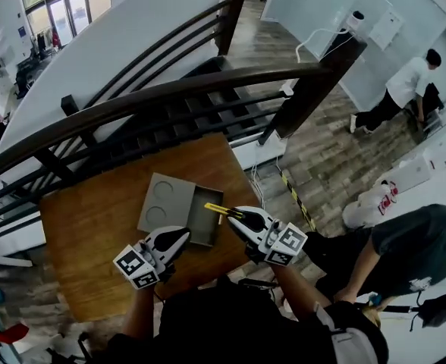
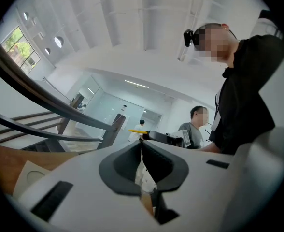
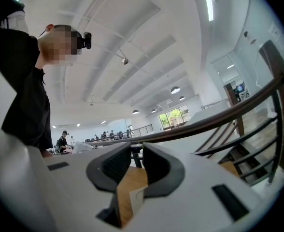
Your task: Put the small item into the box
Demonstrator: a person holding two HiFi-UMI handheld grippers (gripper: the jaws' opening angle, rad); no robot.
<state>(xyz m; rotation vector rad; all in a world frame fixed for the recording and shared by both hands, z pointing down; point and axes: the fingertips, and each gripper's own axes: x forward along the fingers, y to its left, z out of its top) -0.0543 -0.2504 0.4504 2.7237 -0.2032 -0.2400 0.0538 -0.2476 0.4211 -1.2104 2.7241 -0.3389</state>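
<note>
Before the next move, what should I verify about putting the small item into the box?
1. Grip on the item: ok. The right gripper is closed on the yellow item, which sticks out past the jaw tips.
2. Box open: ok. The grey box lies open on the wooden table, with its lid flat beside the tray.
3. Tray free: ok for the part that shows. The corner under the right gripper is hidden.
4. Item over the tray: cannot tell. In the head view it lines up with the tray's right edge, but its height above is unclear.
5. Left gripper out of the way: ok. It is shut, empty and near the lid, not over the tray.
</note>
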